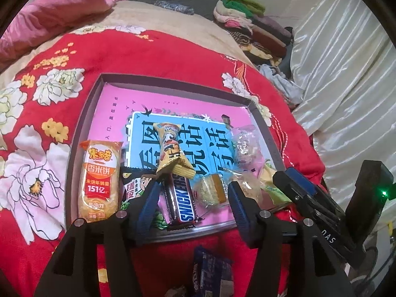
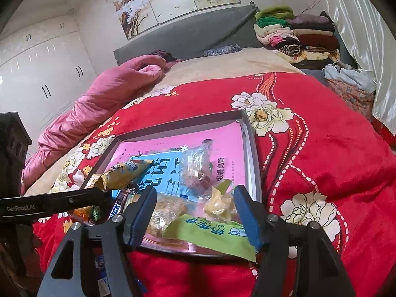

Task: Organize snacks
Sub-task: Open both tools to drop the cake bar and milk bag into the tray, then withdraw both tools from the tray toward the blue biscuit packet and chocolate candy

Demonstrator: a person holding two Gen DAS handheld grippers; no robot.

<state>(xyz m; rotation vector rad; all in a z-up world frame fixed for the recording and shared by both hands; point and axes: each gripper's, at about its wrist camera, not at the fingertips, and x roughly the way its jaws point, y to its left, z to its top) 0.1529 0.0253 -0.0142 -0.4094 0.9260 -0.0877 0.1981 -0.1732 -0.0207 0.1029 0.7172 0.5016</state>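
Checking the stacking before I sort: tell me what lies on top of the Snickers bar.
A yellow wafer packet rests tilted across the far end of the Snickers bar inside the tray. That end of the bar is covered; what lies beneath the bar cannot be seen.

You face a bed (image 2: 309, 148) with a red floral cover, a grey headboard (image 2: 188, 37), white wardrobes (image 2: 42, 64) and pale curtains (image 1: 346, 61).
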